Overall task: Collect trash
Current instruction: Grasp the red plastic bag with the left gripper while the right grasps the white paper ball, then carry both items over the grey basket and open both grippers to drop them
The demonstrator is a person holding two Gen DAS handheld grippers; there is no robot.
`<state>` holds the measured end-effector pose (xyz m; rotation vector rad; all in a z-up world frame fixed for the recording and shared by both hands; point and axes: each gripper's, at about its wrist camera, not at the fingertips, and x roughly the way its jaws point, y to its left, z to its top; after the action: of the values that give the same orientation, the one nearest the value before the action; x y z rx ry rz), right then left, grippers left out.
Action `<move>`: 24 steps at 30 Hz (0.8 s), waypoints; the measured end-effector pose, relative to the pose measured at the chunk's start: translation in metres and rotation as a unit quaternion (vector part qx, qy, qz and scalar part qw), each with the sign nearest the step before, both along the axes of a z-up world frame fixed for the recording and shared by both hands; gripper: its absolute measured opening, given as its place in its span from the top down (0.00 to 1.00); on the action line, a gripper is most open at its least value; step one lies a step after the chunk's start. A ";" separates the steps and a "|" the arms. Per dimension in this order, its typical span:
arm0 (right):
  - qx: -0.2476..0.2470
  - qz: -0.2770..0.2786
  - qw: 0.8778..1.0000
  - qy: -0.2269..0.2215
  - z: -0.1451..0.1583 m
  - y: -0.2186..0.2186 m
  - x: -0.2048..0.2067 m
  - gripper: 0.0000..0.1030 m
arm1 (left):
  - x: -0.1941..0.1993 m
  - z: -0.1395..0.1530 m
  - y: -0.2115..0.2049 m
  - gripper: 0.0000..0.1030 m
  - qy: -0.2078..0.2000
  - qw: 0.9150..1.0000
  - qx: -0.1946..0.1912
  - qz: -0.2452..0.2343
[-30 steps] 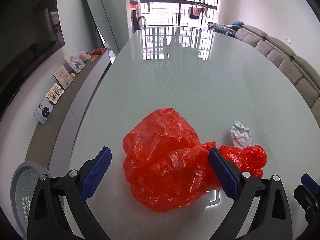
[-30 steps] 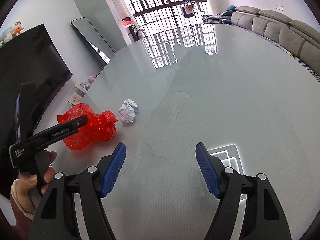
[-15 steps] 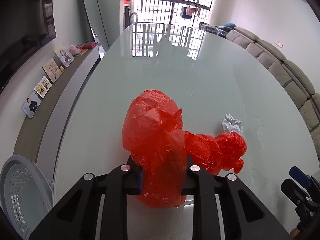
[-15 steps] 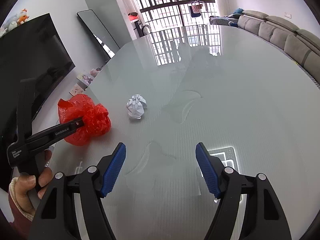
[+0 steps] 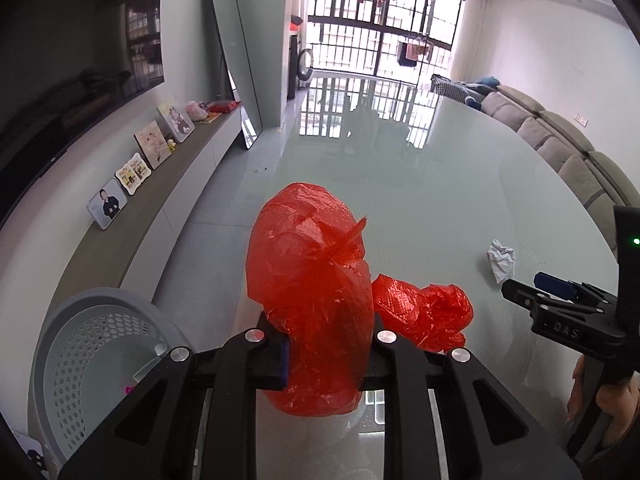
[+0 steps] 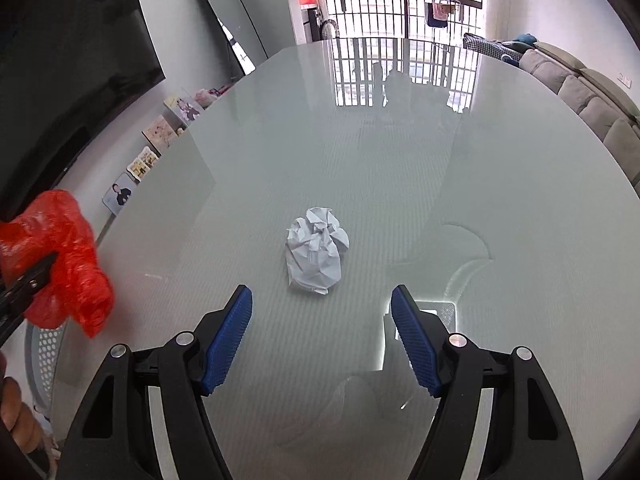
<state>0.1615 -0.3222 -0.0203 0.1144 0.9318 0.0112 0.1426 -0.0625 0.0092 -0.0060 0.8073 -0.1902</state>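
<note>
The left claw (image 5: 326,354) points down at a slant and is clamped on the red bag (image 5: 312,300), near the basket (image 5: 80,344). The right claw (image 6: 320,336) also tilts down, its blue pads apart and empty above the surface (image 6: 400,184). The paper ball (image 6: 316,256) lies just beyond them.

A crumpled ball of white paper (image 6: 317,255) lies on a glossy pale glass table (image 6: 400,168), just ahead of the right gripper (image 6: 321,334), whose blue-padded jaws stand apart. At the left edge, a red plastic bag (image 6: 60,260) is pinched by the left gripper (image 6: 28,280).
</note>
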 end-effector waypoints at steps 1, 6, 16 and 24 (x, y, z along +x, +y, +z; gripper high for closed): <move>-0.005 0.001 1.000 0.003 -0.003 0.003 0.006 0.33 | -0.002 -0.001 0.002 0.80 0.000 1.000 0.002 0.004; -0.032 -0.007 0.999 0.010 -0.010 0.009 0.028 0.40 | -0.009 -0.007 0.024 0.80 0.005 1.000 0.011 0.021; -0.039 0.003 0.999 -0.003 0.001 0.025 0.022 0.71 | -0.022 -0.010 0.058 0.80 0.008 0.999 0.014 0.051; 0.005 0.084 0.996 -0.042 0.034 0.105 -0.021 0.71 | -0.044 -0.004 0.113 0.80 0.000 0.995 0.026 0.100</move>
<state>0.1408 -0.2176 0.0139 0.0432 0.8559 0.1755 0.0988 0.0510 0.0047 -0.0386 0.8054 0.0204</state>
